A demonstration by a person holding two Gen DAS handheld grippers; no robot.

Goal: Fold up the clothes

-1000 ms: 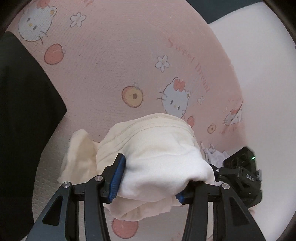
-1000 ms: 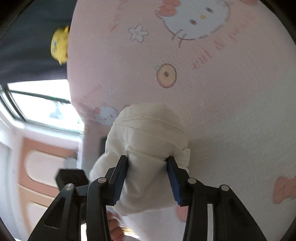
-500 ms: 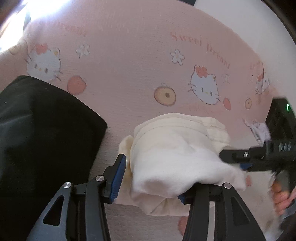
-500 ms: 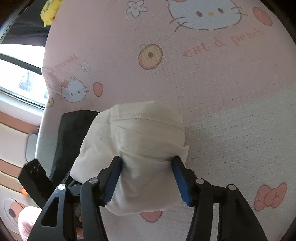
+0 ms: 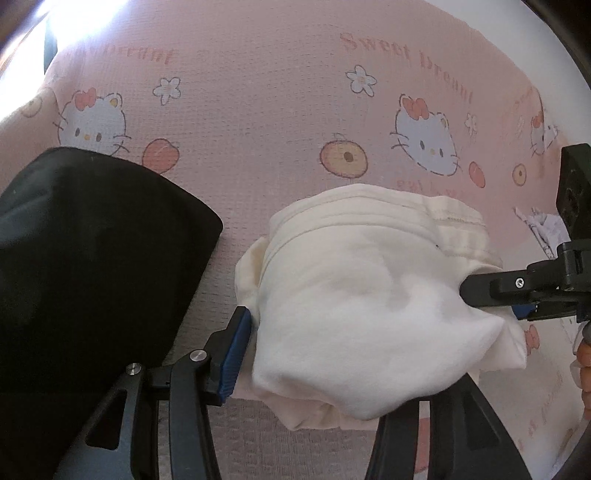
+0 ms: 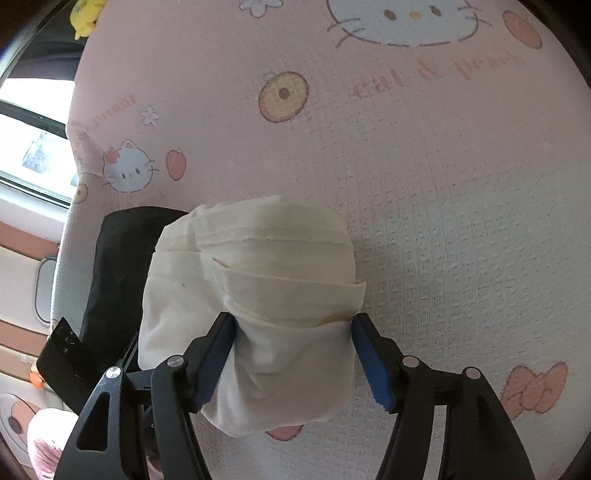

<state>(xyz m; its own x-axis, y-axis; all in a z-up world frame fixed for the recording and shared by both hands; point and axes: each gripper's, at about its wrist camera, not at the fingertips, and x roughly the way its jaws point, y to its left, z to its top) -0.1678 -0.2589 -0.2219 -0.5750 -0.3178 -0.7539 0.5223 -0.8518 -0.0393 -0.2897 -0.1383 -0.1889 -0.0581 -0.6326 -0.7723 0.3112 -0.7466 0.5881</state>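
A folded cream garment [image 5: 354, 295] lies as a thick bundle on the pink cartoon-cat bedsheet [image 5: 258, 92]. My left gripper [image 5: 332, 350] grips the bundle's near end. Its blue left pad [image 5: 236, 347] lies against the cloth, and its other finger is hidden under the fabric. From the right, a black finger of the right gripper [image 5: 498, 286] reaches into the bundle. In the right wrist view the same garment [image 6: 258, 266] sits between the jaws of my right gripper [image 6: 291, 321]. Those jaws are opening: the cloth is no longer pinched and the right pad [image 6: 373, 369] stands off it.
A black folded garment [image 5: 92, 258] lies on the sheet just left of the cream bundle, also visible as a dark pile [image 6: 114, 258] behind it. A person's fingers [image 5: 583, 365] show at the right edge. A window [image 6: 29, 147] and a yellow toy [image 6: 86, 14] lie beyond the bed.
The cream bundle has come down onto the sheet beside the black garment. The right gripper's jaws have spread and no longer squeeze the cloth. The left wrist view has rolled.
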